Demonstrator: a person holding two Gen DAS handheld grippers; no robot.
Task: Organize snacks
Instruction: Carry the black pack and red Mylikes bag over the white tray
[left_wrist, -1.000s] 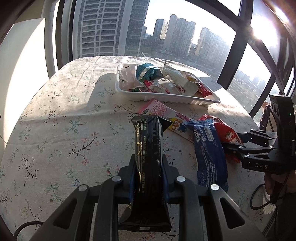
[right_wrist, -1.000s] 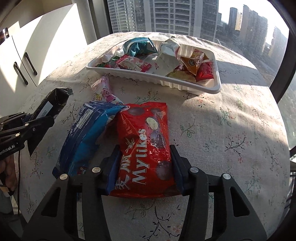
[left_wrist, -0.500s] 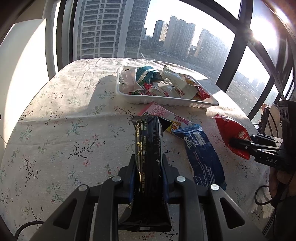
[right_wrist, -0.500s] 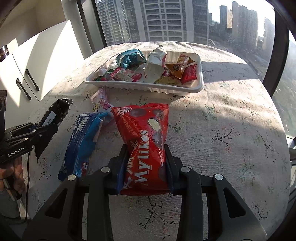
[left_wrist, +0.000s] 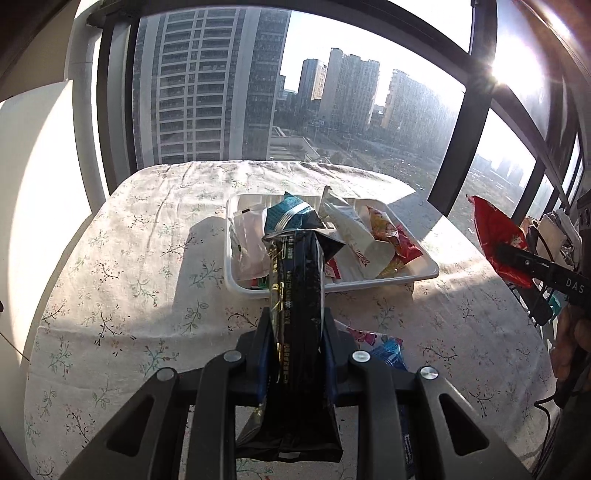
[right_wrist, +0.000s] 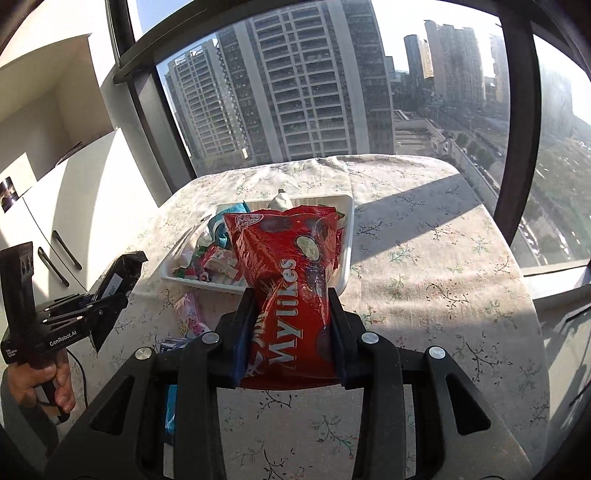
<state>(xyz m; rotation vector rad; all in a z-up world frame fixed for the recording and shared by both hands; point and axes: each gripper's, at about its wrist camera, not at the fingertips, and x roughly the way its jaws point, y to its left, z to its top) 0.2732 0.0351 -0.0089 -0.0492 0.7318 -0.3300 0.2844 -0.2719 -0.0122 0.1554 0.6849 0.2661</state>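
Note:
My left gripper (left_wrist: 297, 325) is shut on a tall black snack packet (left_wrist: 297, 280), held upright above the table in front of the white tray (left_wrist: 369, 285). My right gripper (right_wrist: 291, 299) is shut on a red Myllikes bag (right_wrist: 291, 258), lifted off the table and raised before the tray (right_wrist: 207, 286). The tray holds several mixed snack packets. The left wrist view shows the red bag (left_wrist: 495, 236) in the air at the right. In the right wrist view the black packet (right_wrist: 123, 271) is at the left. A pink packet (left_wrist: 364, 338) and a blue packet (left_wrist: 389, 354) lie on the cloth below.
The table has a floral cloth (left_wrist: 129, 295) and stands against big windows. White cabinets (right_wrist: 55, 221) stand to the left. A person's hand (right_wrist: 48, 380) grips the left gripper's handle, with a cable hanging under it.
Both grippers rose with their packets. The red bag left the table and the right jaws narrowed on it. The blue and pink packets stayed on the cloth.

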